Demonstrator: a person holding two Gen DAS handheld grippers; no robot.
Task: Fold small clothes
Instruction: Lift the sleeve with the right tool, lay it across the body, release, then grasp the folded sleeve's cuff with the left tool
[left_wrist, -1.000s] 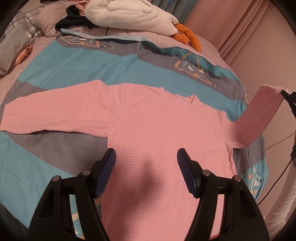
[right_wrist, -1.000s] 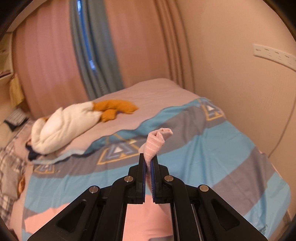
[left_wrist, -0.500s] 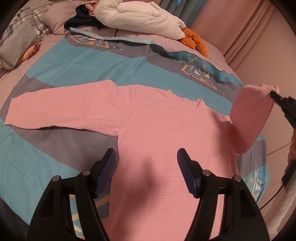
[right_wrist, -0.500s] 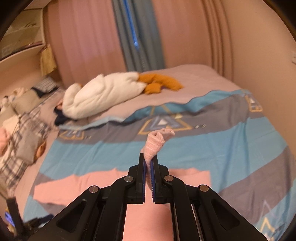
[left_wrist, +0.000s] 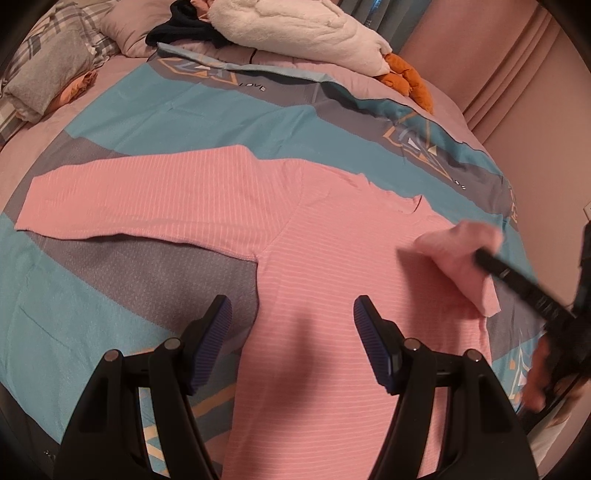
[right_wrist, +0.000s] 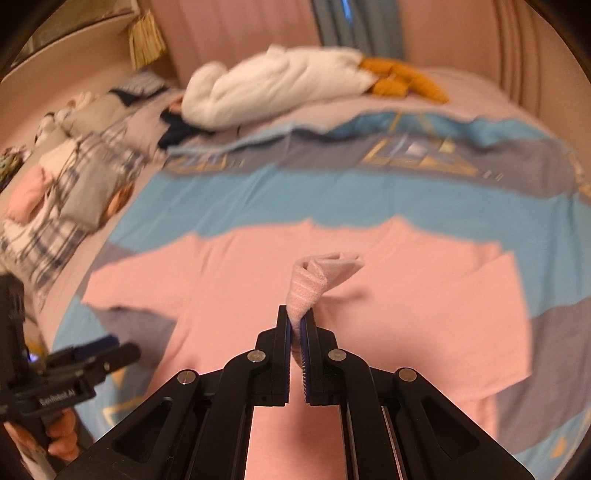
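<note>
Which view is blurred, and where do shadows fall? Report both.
Right wrist view: motion blur smears the white plush and pillows; the right claw and pinched sleeve cuff stay sharp. Left wrist view: sharp except the smeared cuff; the left claw casts a shadow on the pink shirt.

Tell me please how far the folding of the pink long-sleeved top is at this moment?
Done: the pink striped long-sleeved top lies spread flat on the blue and grey bedcover. In hand: the right gripper is shut on one sleeve's cuff and holds it over the body. The left gripper hangs open, holding nothing. Left: laying that sleeve down, the other sleeve, still stretched out, and the body folds.
</note>
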